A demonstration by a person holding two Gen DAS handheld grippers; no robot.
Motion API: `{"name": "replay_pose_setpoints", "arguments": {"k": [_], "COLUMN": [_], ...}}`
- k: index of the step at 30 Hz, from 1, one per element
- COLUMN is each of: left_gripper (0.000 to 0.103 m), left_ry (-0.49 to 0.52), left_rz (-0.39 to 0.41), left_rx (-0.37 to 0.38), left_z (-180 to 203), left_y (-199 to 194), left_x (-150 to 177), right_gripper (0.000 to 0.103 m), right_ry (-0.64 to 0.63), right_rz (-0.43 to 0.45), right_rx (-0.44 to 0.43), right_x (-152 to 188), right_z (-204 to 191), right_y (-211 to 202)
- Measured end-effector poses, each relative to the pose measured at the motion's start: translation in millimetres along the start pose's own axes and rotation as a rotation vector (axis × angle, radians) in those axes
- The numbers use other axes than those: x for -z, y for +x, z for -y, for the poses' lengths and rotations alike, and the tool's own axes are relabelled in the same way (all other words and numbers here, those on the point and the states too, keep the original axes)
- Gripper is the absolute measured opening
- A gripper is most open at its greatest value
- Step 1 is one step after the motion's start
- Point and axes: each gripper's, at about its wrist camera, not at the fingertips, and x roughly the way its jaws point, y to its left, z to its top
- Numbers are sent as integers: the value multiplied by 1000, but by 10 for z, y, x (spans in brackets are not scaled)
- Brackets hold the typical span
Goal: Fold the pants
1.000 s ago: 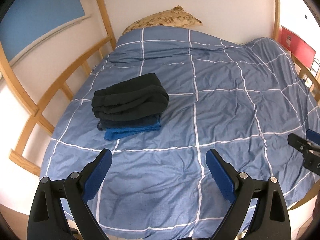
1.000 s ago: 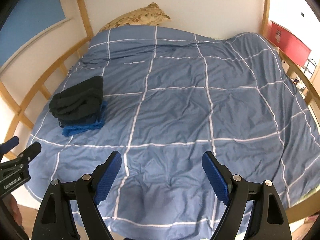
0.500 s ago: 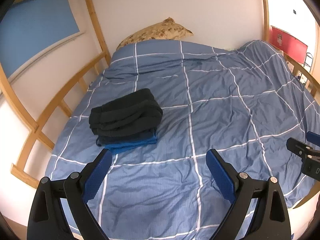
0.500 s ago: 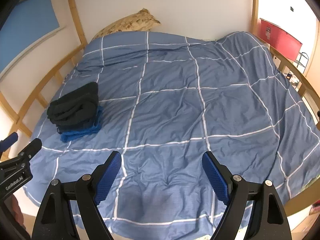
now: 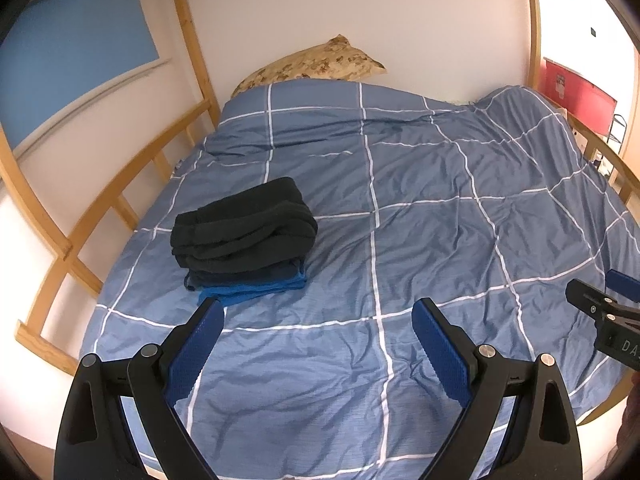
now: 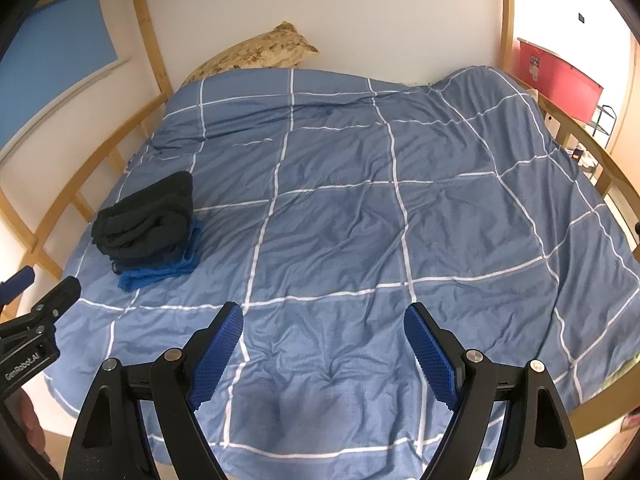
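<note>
The folded pants (image 5: pixel 244 226) top a small stack on the bed (image 5: pixel 420 208), ahead and left of both grippers. The left gripper (image 5: pixel 316 330) is nearer; the right gripper (image 6: pixel 324 330) hangs farther off. Both jaws gape, empty.

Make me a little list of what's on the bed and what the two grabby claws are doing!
bed cover: blue duvet with white grid lines, wrinkled
clothes: folded stack on the duvet's left side, black pants on top, blue garments under them
pillow: tan patterned pillow at the head of the bed, by the wall
left gripper: open, holding nothing, above the near edge of the bed
right gripper: open, holding nothing, above the near edge of the bed
bed frame: wooden rails
</note>
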Motion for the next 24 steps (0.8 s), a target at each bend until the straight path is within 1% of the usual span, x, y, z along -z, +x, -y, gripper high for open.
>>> {"name": "replay_pose_setpoints", "arguments": {"k": [2,5,11,24], "left_gripper": [96,101,101,101], "left_ry": [-8,-14,3,-1], "left_rz": [-6,-11,-12,-3], "left_rx": [0,-5,-26,-19], "left_z": [6,22,74,82], "left_y": [9,14,7,-23], "left_x": [-3,3,12,-1], "right_gripper": [83,83,83,83], "right_ry": [3,5,9,17], "right_rz": [0,1,0,3], "right_rx": [0,1,5,7], "right_x": [-23,-21,-35,-29], "right_z": [1,-1,20,76], "right_y": [9,9,15,25]}}
